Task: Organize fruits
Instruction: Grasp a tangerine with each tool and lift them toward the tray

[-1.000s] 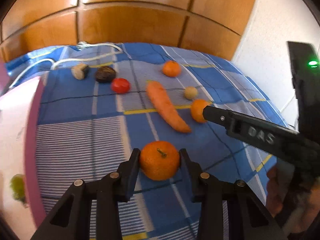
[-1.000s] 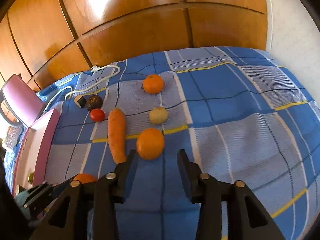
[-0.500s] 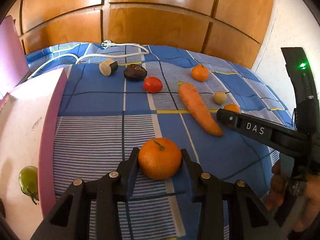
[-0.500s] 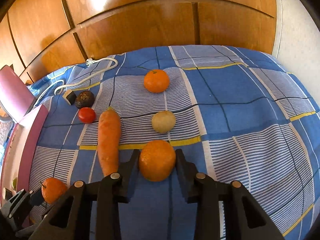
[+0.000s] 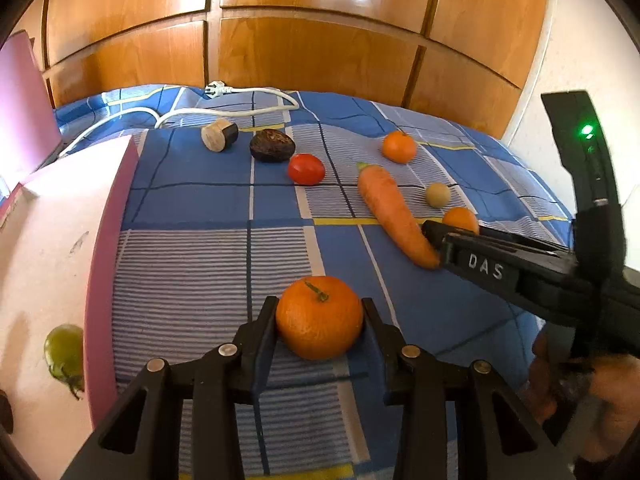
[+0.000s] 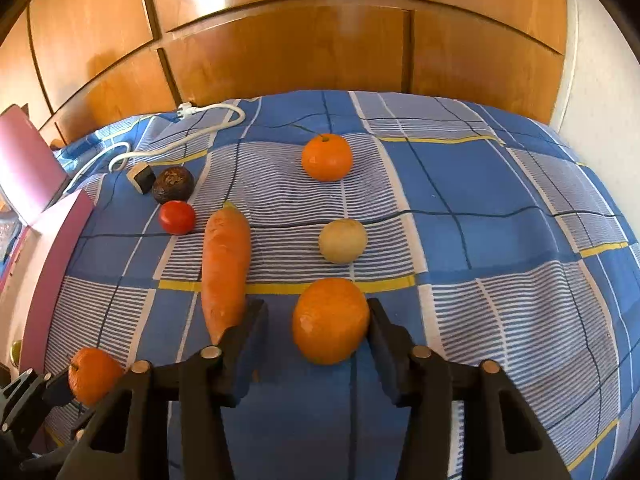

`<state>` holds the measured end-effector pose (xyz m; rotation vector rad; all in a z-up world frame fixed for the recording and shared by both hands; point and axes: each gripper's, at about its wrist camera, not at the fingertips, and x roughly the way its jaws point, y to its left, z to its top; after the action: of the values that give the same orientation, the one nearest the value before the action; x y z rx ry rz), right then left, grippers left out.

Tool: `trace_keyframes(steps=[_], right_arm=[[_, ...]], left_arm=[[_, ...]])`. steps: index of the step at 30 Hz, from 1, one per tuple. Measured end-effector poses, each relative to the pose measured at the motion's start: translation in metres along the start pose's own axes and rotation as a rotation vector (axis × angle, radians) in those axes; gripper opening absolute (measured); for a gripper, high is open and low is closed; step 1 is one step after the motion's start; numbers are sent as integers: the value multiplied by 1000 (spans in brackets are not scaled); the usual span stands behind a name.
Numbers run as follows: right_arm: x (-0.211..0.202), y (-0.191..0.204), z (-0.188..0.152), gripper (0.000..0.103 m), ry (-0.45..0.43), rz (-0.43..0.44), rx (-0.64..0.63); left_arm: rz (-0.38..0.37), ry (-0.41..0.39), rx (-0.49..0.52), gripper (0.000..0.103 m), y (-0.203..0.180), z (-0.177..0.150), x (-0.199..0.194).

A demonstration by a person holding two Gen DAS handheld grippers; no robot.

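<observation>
A wooden wardrobe fills the back of both my views. In front of it lies the bed, under a blue checked sheet that carries everything. At the bed's left edge is a pink box, open at the top.

My left gripper points down at the sheet just beside the box. Its fingers are closed narrow on the stemmed orange, both pads against its sides. I cannot tell whether the fruit is clear of the sheet.

My right gripper is further right. Its fingers have just been opening a little, and the near orange sits between them on the sheet. The right pad touches it, while a gap shows at the left pad, so nothing is gripped.

The carrot lies lengthwise just left of that gripper, its blunt end by the left finger. A far orange rests well beyond, and a pale round fruit lies between the two oranges. Left of the carrot's top are a red tomato, a dark wrinkled fruit and a cut stub, with a white cable behind them. A green tomato lies inside the box.
</observation>
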<state>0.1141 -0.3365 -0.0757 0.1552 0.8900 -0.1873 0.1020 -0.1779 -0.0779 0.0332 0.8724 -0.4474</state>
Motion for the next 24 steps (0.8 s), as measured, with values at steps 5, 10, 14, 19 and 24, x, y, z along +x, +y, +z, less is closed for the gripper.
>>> trace_keyframes(steps=[5,10,14,19,24], right_arm=[[-9,-11,-7,34,-15,18,49],[-22,-10,-22,34,-24,2,31],[-32,-12,-32,33,-25,3,35],[-43,-11,-41,33,-28,16,48],[-56,-1,-46,33,-53,31,22]], left_arm=[[1,-13,13,39,-1,-3,-16],[20,-28,13,39,-3,-4,-35],[47,-53,9,39,-1,-5,-51],[81,-88,-10,39,6,-6,-70],[114,-117,-38,39,17,-6,-83]])
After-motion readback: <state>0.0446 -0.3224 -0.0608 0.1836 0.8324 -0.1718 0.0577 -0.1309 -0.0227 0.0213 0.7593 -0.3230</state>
